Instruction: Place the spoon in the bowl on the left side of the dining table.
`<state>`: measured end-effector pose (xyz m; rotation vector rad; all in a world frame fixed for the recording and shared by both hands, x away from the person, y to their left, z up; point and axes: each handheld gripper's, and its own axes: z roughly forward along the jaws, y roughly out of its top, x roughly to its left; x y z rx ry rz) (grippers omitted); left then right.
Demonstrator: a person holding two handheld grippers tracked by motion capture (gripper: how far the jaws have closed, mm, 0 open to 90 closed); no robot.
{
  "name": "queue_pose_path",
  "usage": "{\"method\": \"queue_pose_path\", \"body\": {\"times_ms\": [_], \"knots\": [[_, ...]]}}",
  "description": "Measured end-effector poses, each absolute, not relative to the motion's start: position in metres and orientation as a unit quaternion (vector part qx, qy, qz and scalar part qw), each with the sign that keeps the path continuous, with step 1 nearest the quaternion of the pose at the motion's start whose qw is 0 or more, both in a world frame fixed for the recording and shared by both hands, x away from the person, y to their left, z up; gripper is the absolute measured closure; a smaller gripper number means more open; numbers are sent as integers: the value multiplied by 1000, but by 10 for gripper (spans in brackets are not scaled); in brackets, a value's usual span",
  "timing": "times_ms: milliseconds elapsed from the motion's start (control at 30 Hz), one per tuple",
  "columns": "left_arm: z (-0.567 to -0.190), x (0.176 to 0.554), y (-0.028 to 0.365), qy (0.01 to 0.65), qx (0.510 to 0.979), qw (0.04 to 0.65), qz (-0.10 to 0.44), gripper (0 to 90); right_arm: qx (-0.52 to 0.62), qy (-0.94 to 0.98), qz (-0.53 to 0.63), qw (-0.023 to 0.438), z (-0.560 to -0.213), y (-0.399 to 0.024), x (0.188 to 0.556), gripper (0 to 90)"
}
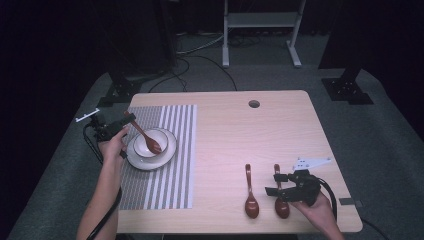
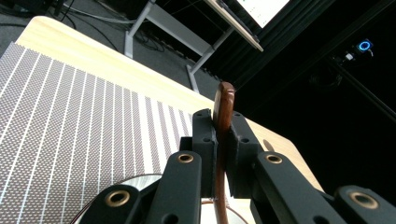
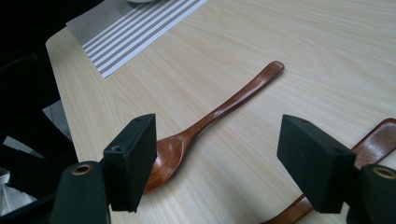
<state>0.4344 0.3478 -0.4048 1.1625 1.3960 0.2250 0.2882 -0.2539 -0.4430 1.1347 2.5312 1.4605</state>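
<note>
The spoon in the bowl [image 1: 145,137] is your held item: its brown wooden handle [image 2: 223,112] is pinched between the jaws of your left hand-held gripper [image 1: 126,121], which are pressed together on it. In the left gripper view the handle tip sticks out past the jaw pads. From above, the handle slopes from the gripper at the far left down to the right, and the spoon's head sits inside the white bowl [image 1: 159,134]. The bowl stands on a white plate [image 1: 136,161], and the plate rests on the left part of the grey-and-white striped placemat [image 1: 175,165], at the left side of the tabletop [image 1: 235,140]. Your left hand [image 1: 113,145] is just left of the plate.

Two more wooden spoons lie flat on the bare wood at the near right, well apart from the placemat. The left loose spoon [image 1: 250,192] lies with its handle pointing far and its head near. The right loose spoon [image 1: 280,197] lies just beside it, parallel, the same way round.

Your right hand-held gripper [image 1: 276,184] is over the right loose spoon, jaws spread and holding nothing. In the right gripper view, the left loose spoon [image 3: 219,114] runs past the left jaw pad, and the right loose spoon [image 3: 373,135] lies under the right pad. Whether a pad touches either spoon cannot be told. Your right hand [image 1: 320,207] is at the near right edge of the tabletop.
</note>
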Motion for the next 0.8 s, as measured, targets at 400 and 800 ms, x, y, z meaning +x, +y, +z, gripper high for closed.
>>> {"method": "queue_pose_path", "body": {"times_ms": [400, 800], "knots": [[-416, 434, 350, 613, 502, 603, 99, 839, 360, 811, 461, 1, -444, -252, 288, 273], [-423, 434, 357, 625, 496, 596, 94, 823, 360, 812, 459, -1, -445, -250, 289, 273]]}}
